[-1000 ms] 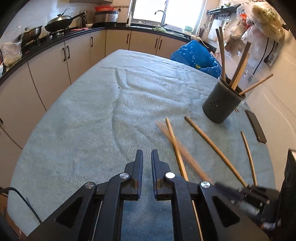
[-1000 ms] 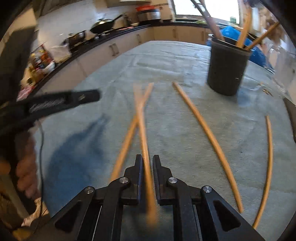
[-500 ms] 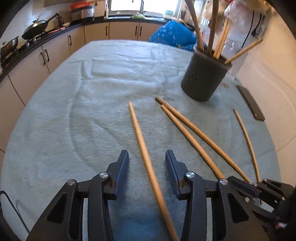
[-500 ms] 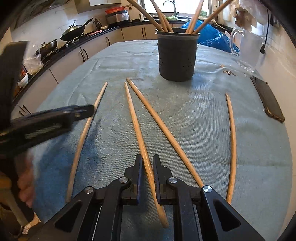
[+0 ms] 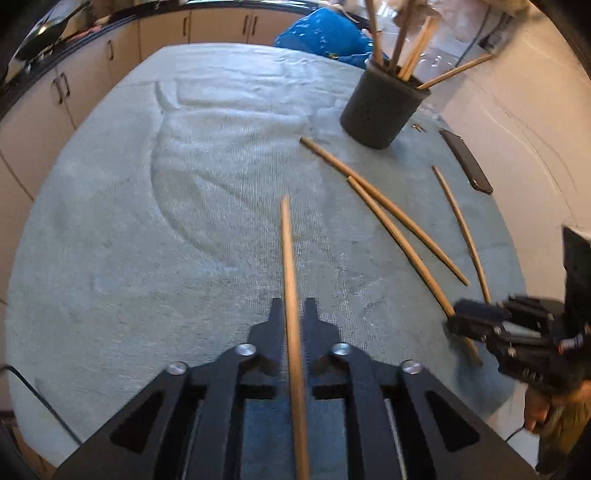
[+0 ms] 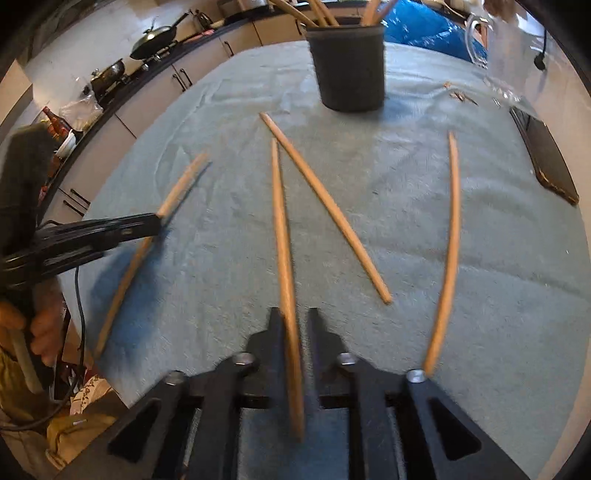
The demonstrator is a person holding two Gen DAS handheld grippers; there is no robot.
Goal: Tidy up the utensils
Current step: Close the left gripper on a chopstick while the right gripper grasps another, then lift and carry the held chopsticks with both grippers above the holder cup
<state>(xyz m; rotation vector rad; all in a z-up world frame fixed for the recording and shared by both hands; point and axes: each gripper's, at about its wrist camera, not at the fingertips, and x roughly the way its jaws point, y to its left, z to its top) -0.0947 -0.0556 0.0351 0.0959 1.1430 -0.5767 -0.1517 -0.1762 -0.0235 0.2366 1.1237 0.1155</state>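
Several wooden chopsticks lie on a pale green cloth [image 5: 184, 229]. One chopstick [image 5: 288, 258] runs between the fingers of my left gripper [image 5: 294, 314]. The jaws are closing, and a slit still shows on the stick's right side. In the right wrist view another chopstick [image 6: 280, 221] lies between the fingers of my right gripper [image 6: 295, 321]. Those jaws are opening, with a gap beside the stick. A dark round holder [image 5: 380, 107] [image 6: 347, 70] stands at the far side with several sticks in it. Two more chopsticks [image 6: 325, 206] [image 6: 452, 240] lie loose to the right.
A flat dark object [image 5: 467, 162] [image 6: 546, 162] lies near the cloth's right edge. Behind the holder are a blue bag [image 5: 325, 35] and a glass jug [image 6: 491, 44]. Cabinets and a counter with a wok [image 6: 159, 37] run along the left. A hand [image 6: 44, 332] holds the left gripper.
My left gripper opened wide, came around a chopstick, and has narrowed on it. My right gripper, shut on its chopstick before, has parted its jaws. Both views moved closer to the cloth.
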